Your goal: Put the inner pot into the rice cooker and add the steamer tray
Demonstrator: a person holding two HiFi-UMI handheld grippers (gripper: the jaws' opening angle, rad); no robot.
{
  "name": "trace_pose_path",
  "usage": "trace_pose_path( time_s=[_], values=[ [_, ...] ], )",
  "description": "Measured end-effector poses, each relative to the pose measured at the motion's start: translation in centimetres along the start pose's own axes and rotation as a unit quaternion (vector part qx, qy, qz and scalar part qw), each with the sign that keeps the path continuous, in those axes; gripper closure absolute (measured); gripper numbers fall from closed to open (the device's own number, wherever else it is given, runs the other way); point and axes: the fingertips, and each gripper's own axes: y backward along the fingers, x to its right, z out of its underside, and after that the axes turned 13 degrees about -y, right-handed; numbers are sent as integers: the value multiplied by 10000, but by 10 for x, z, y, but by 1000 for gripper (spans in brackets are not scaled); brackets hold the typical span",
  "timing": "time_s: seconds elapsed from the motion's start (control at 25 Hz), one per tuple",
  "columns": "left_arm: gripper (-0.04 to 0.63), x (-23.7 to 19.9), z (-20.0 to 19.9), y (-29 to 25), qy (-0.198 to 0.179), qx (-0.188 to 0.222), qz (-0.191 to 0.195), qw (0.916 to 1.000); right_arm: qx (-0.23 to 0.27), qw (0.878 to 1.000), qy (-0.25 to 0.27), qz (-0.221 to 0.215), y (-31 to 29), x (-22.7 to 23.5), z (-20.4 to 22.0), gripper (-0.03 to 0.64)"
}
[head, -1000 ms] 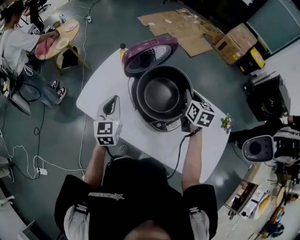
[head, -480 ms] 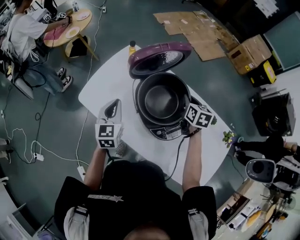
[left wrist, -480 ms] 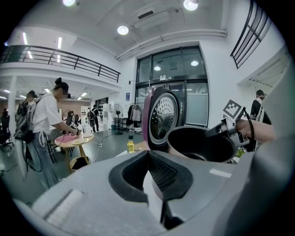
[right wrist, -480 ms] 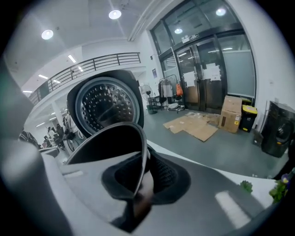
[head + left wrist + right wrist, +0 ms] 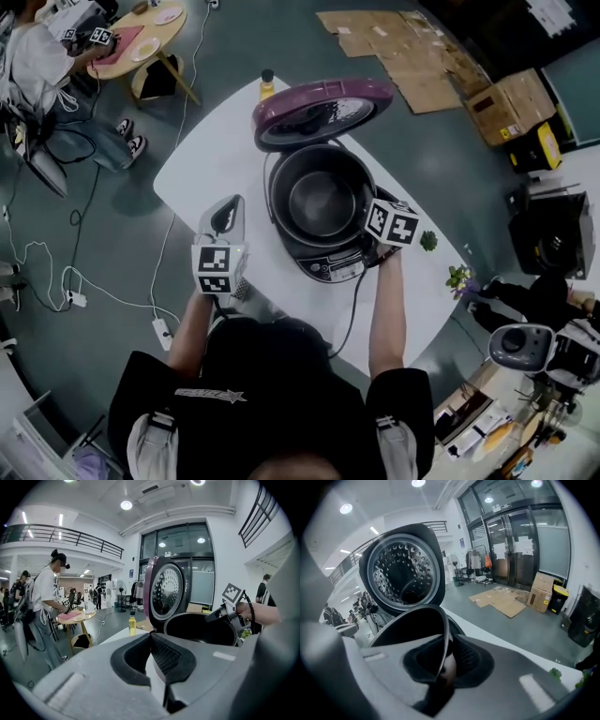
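The inner pot (image 5: pixel 322 199), rim pinched in the right gripper (image 5: pixel 445 654) jaws, is being set into the rice cooker (image 5: pixel 328 267); release is called for next, the left gripper (image 5: pixel 157 653) jaws closed on nothing.

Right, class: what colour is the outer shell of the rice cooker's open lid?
Deep purple; the lid shows best in the head view.

The inner pot (image 5: pixel 322 199) looks smooth dark metal, the table (image 5: pixel 216 159) matt white.

Grey floor (image 5: pixel 469 187) all round, flattened cardboard (image 5: pixel 403 47) lying on it, a round wooden table (image 5: pixel 159 33) off to one side, tall glass doors (image 5: pixel 520 541), ceiling lights (image 5: pixel 126 505) glowing.
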Motion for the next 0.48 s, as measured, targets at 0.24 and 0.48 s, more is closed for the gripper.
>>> trace_pose_path(
  time_s=[0.24, 0.48],
  values=[
    [584, 2, 6, -7, 22, -108, 18, 9999, -299, 9995, 97, -21, -13, 8, 8, 574],
    [584, 3, 12, -14, 22, -162, 92, 9998, -437, 9988, 211, -72, -24, 10, 15, 580]
  ],
)
